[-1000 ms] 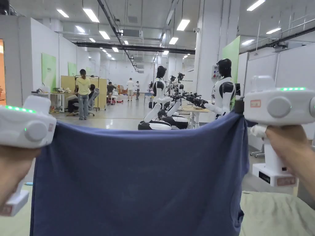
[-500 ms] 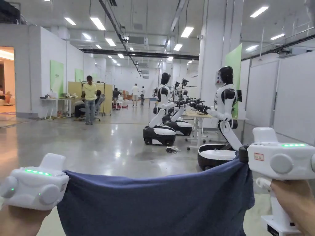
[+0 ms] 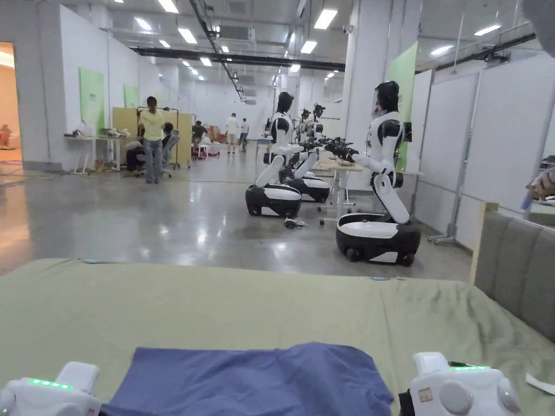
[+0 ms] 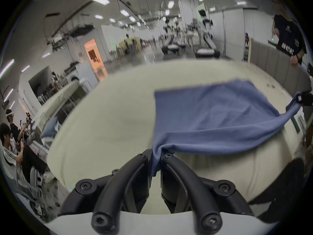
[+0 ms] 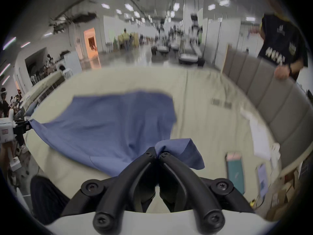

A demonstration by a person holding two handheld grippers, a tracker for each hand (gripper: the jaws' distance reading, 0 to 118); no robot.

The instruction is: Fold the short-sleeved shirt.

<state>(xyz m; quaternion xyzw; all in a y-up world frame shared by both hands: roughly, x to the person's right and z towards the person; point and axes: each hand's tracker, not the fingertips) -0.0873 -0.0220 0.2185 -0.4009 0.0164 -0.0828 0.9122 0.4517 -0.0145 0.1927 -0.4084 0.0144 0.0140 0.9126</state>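
The blue shirt (image 3: 255,379) lies spread on the near part of the pale green bed cover (image 3: 244,303), its near edge lifted. The left gripper (image 4: 156,157) pinches the near left corner between both jaws; the right gripper (image 5: 157,151) clamps the near right corner likewise. A grey padded headboard (image 3: 515,276) stands on the right.

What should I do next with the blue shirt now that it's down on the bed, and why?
Probably pull both grippers gently back and apart to flatten it before letting go. The left gripper and right gripper each pinch a near corner of the shirt, whose far part lies on the green sheet while the near edge sags, raised and rumpled.
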